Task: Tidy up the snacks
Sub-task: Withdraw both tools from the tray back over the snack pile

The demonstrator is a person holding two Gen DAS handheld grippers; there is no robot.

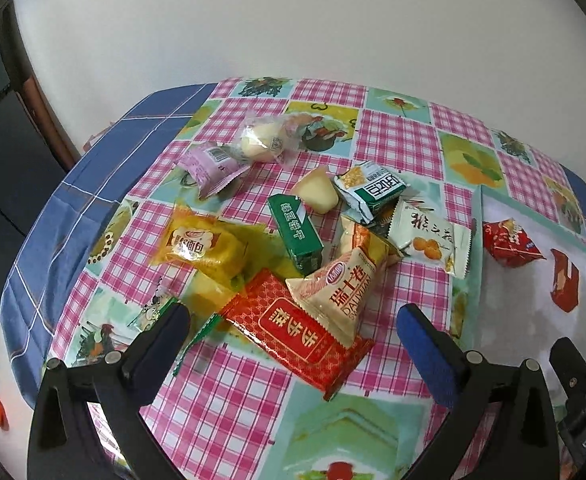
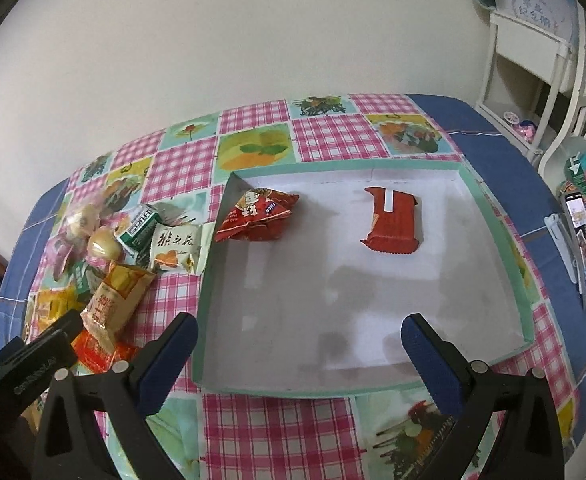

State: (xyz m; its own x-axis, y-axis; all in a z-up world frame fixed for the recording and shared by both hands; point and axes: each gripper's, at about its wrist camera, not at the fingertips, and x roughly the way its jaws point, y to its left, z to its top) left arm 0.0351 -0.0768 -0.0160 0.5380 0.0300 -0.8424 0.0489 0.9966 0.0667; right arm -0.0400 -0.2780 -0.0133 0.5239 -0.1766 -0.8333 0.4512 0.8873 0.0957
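Snacks: loose pile of wrapped packets on the bench point(image 1: 229, 396), which wears a pink-check cloth with fruit panels.
Nearest packet: flat red wrapper with gold characters point(image 1: 297, 330), lying just ahead of the left tool point(image 1: 293, 320), a cream Swiss-roll bag point(image 1: 343, 292) overlapping its far right corner.
Others in pile: yellow bread packet point(image 1: 201, 246), green biscuit box point(image 1: 297, 232), white packet with orange fruit print point(image 1: 433, 240), purple packet point(image 1: 213, 164).
Tray: shallow white box with mint-green rim point(image 2: 209, 280), touching the right edge of the pile.
Already in tray: crumpled red bag point(image 2: 259, 216) at far left, folded red packet point(image 2: 393, 220) further right (well apart from each other).
Left tool: spread wide, holding nothing.
Right tool point(image 2: 299, 330): spread wide, holding nothing, poised over the tray's near edge.
Likely step: picking up the flat red wrapper.
Doing it well: close on the wrapper's free near end, away from the cream bag, so only one packet lifts; pinch the sealed edge rather than the crushable filling; set it down in open tray floor beside the other red packets.
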